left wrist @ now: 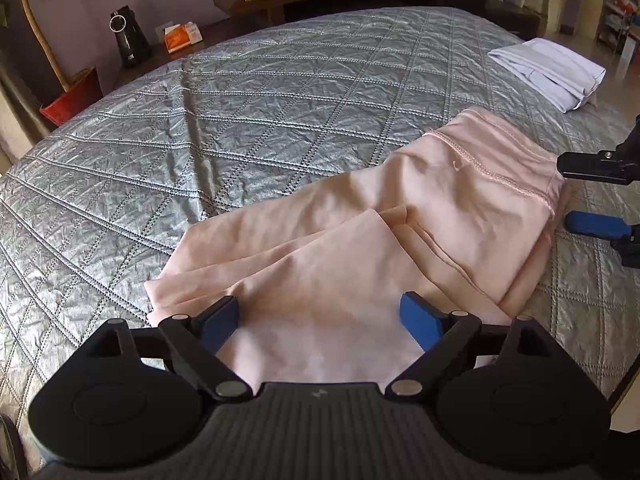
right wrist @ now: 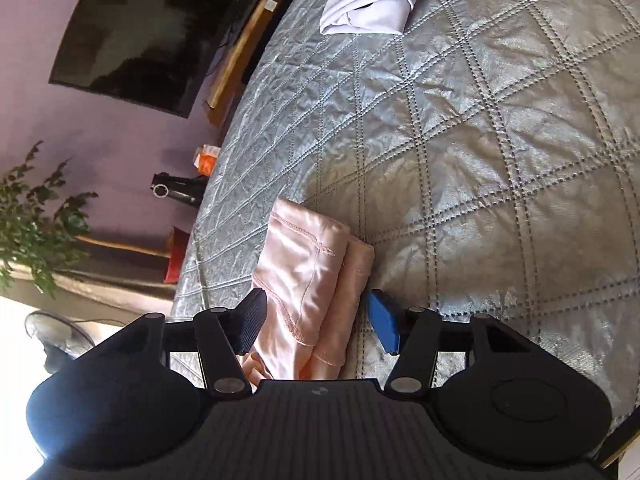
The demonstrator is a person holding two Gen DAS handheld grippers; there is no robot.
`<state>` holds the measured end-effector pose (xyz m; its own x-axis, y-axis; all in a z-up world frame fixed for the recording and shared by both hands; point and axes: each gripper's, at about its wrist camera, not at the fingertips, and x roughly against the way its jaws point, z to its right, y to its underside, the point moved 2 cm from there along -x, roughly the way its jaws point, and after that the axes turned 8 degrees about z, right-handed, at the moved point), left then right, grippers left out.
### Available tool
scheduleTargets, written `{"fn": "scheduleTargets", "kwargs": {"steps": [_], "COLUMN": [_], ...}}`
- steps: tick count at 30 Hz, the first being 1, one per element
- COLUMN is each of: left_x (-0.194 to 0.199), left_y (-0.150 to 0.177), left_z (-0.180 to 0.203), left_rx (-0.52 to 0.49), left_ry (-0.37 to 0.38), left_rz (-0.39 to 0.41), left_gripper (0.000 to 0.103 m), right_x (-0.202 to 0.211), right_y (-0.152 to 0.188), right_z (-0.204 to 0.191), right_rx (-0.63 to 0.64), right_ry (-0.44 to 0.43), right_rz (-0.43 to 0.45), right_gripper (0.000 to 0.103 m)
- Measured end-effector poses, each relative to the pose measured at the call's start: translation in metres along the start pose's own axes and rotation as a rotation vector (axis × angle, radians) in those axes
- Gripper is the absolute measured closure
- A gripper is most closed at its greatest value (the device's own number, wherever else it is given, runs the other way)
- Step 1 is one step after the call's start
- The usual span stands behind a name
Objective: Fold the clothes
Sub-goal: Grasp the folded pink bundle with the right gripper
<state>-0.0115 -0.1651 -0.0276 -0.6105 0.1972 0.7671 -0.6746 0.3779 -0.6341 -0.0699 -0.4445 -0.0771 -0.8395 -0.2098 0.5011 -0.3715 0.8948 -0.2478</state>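
A soft, light pink garment point(left wrist: 360, 232) is lying half-folded on the quilted bed point(left wrist: 200, 140), both the left hand-held gripper point(left wrist: 320, 320) and right hand-held gripper point(right wrist: 316, 324) are straddling its limp edges open-jawed, gripping nothing; the stitched waistband looks the firmest hold.

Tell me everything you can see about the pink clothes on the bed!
The pink garment is pale peach, soft and smooth-looking, with stitched seams and a wide band at one end. It lies partly folded in loose layers, a little rumpled, on the silver quilted bedspread. The left gripper is open over its near end, with cloth between the fingers. The right gripper is open around the banded end, not pinching it. Which kind of garment it is cannot be told for sure.
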Motion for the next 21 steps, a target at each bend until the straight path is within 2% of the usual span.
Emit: {"fn": "scheduleTargets", "kwargs": {"steps": [2,5,6,7,9,11,12,15,21], "left_x": [0.000,0.000,0.000,0.000,-0.001,-0.001,-0.001,-0.001,-0.002], "left_y": [0.000,0.001,0.001,0.001,0.000,0.001,0.001,0.002,0.003], "left_z": [-0.001,0.000,0.000,-0.001,-0.002,-0.002,-0.002,-0.002,-0.004], "left_rx": [0.003,0.000,0.001,0.002,0.005,0.006,0.007,0.010,0.028], "left_ry": [0.001,-0.002,0.000,0.003,0.005,0.003,0.003,0.001,-0.001], "left_rz": [-0.001,0.001,-0.002,-0.005,-0.009,-0.006,-0.005,-0.003,-0.009], "left_gripper": [0.014,0.014,0.014,0.014,0.013,0.012,0.012,0.011,0.007], "right_x": [-0.013,-0.027,-0.031,-0.035,-0.040,-0.043,-0.044,-0.038,-0.023], "right_y": [-0.005,-0.007,-0.006,-0.004,0.000,0.004,0.006,0.000,0.002], "right_z": [-0.002,-0.013,-0.018,-0.027,-0.042,-0.043,-0.044,-0.019,-0.010], "right_rx": [-0.021,0.033,0.064,0.146,0.304,0.377,0.413,0.272,0.065], "right_ry": [-0.011,-0.010,-0.010,-0.005,0.017,0.065,0.089,0.020,-0.096], "right_rz": [0.013,0.017,0.014,0.005,-0.009,-0.007,-0.006,-0.002,0.062], "right_gripper": [0.039,0.037,0.032,0.028,0.030,0.053,0.092,0.091,0.092]}}
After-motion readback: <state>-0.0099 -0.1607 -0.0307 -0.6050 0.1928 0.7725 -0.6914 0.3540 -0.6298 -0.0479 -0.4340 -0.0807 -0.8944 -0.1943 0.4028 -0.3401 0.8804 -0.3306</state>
